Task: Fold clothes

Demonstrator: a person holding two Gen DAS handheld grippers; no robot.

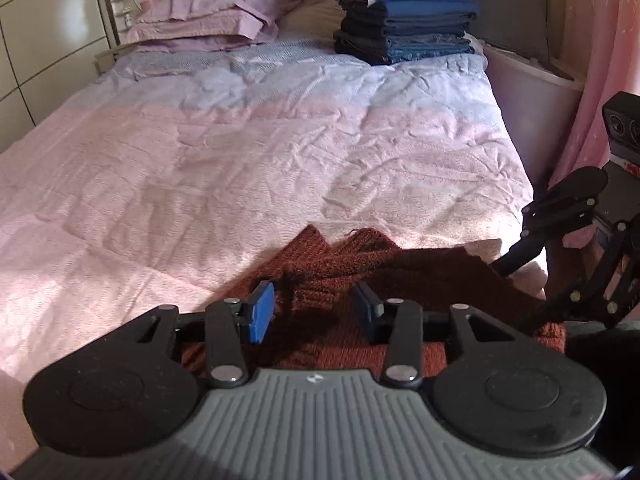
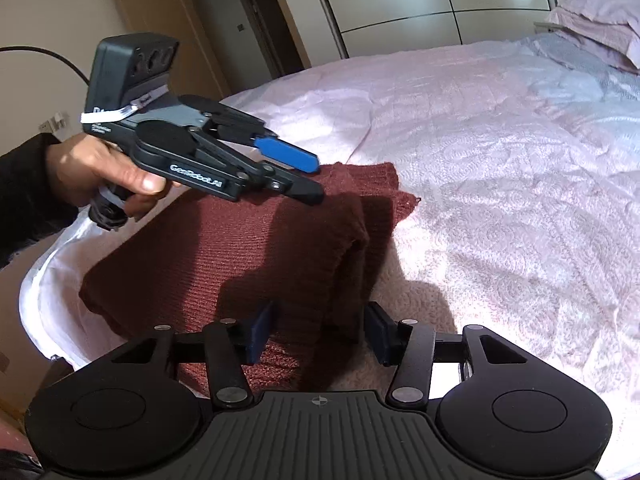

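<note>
Sweater [image 2: 224, 252] lies on the near corner of the bed [image 2: 500, 168], dark red and partly folded. Its long side runs from the near left to the far right in the right wrist view, and a folded flap [image 2: 348, 240] stands up as a ridge along its right side.

Both grippers hang just over it. The right gripper [image 2: 320, 334] is low at the near end, jaws partly apart with the foot of the ridge in the gap; I cannot tell if the pads touch the cloth. The left gripper [image 2: 310, 180] is over the far end, held by a hand [image 2: 100, 172], jaws partly apart and holding nothing. In its own view the left gripper [image 1: 314, 312] looks down on bunched knit, pads clear of it.

The right one looks nearer to a grab.

The near edge of the sweater hides under the gripper bodies. Sleeves are hard to tell apart. A pile [image 1: 408, 12] of folded clothes sits far off near the pillows [image 1: 216, 12].
</note>
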